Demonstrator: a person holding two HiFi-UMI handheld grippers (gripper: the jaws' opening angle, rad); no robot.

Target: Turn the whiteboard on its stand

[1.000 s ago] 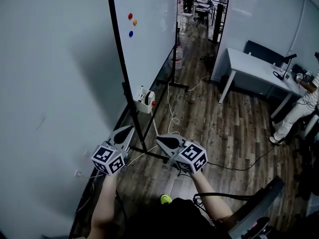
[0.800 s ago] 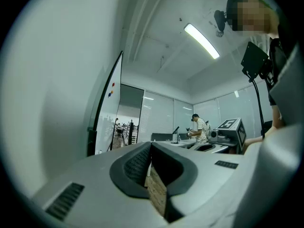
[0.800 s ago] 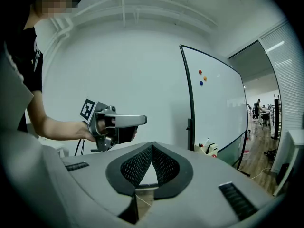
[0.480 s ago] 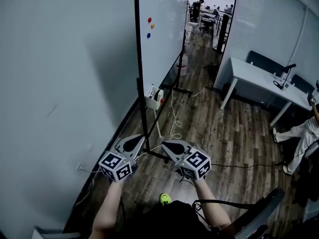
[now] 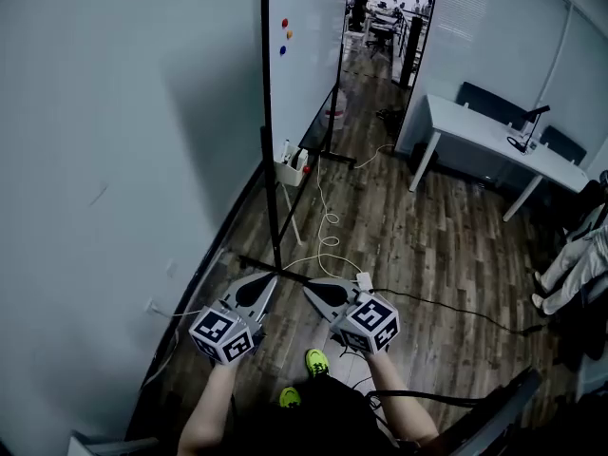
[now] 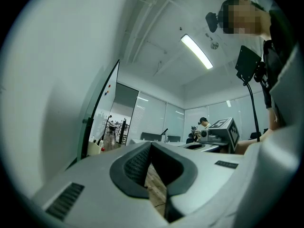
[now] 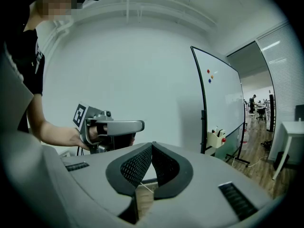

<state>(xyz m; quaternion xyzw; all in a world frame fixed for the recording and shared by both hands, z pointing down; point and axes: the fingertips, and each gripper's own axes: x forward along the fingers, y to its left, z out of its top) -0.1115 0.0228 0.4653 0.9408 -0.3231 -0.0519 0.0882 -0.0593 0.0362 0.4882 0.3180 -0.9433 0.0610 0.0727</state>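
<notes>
The whiteboard (image 5: 306, 55) stands edge-on ahead of you, close along the wall on your left. It sits on a black stand (image 5: 270, 160) whose foot bar lies on the floor just beyond your tips. Your left tongs (image 5: 270, 278) and right tongs (image 5: 310, 287) are both closed on nothing, clear of the frame. To turn it well, you would likely open one pair, grip the near upright and swing steadily, minding the floor cables (image 5: 328, 226). No writing is legible, only coloured magnets (image 5: 285, 36) and square patterns on the tongs' cubes.
</notes>
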